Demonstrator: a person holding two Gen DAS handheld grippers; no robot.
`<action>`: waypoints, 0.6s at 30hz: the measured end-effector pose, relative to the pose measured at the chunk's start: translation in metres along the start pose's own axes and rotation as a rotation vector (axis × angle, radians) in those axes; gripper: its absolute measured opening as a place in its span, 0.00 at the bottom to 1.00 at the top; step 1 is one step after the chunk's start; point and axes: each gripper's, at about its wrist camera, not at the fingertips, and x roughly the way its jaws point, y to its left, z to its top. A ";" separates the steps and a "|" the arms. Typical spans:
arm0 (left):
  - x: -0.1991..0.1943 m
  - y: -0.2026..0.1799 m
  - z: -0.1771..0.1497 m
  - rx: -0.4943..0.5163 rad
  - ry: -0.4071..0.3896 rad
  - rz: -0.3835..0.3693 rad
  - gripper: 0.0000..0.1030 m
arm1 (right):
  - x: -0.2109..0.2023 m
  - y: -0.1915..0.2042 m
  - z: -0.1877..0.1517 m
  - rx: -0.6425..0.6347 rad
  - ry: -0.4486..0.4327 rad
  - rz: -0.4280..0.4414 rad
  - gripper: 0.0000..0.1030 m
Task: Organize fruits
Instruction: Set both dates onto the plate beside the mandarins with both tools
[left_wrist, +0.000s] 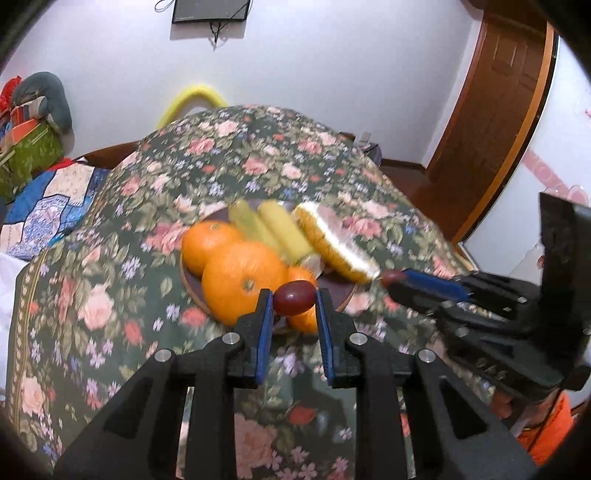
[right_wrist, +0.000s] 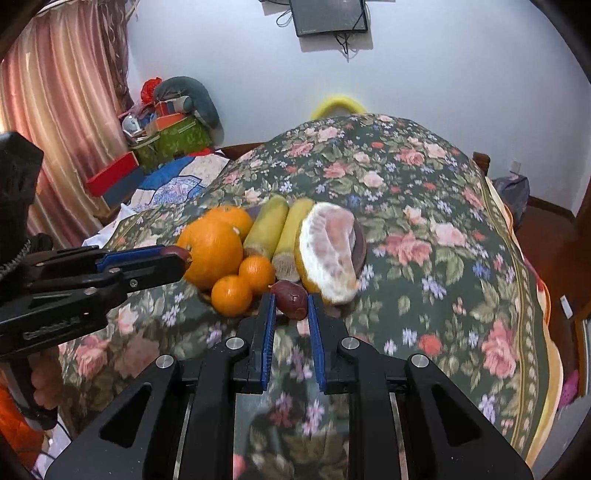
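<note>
My left gripper (left_wrist: 294, 293) is shut on a dark red grape (left_wrist: 293, 301), held just above the near edge of a brown plate (left_wrist: 190, 291). My right gripper (right_wrist: 290, 295) is shut on a wrinkled dark red fruit (right_wrist: 291, 300) in front of the same plate (right_wrist: 361, 240). The plate carries two big oranges (left_wrist: 242, 278), small mandarins (right_wrist: 232, 294), two yellow-green cane pieces (right_wrist: 266, 230) and a peeled pomelo half (right_wrist: 328, 247). Each view shows the other gripper from the side: right gripper (left_wrist: 393, 280), left gripper (right_wrist: 181, 258), each with a red fruit at its tip.
The table wears a floral cloth (right_wrist: 424, 221) that drops off at the right edge. A yellow chair back (right_wrist: 338, 103) stands behind it. A bed with a patchwork quilt (left_wrist: 48, 206) and boxes (right_wrist: 173, 136) lies left; a wooden door (left_wrist: 491, 110) is right. An orange sleeve (left_wrist: 546, 432) shows.
</note>
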 end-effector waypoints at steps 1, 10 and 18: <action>0.001 -0.001 0.003 0.002 -0.005 -0.004 0.22 | 0.004 0.000 0.003 -0.005 0.004 0.003 0.16; 0.019 -0.001 0.013 -0.001 0.010 -0.021 0.22 | 0.034 0.008 0.007 -0.060 0.058 0.014 0.16; 0.028 -0.002 0.013 0.006 0.026 -0.044 0.22 | 0.027 -0.005 0.010 -0.018 0.035 0.018 0.16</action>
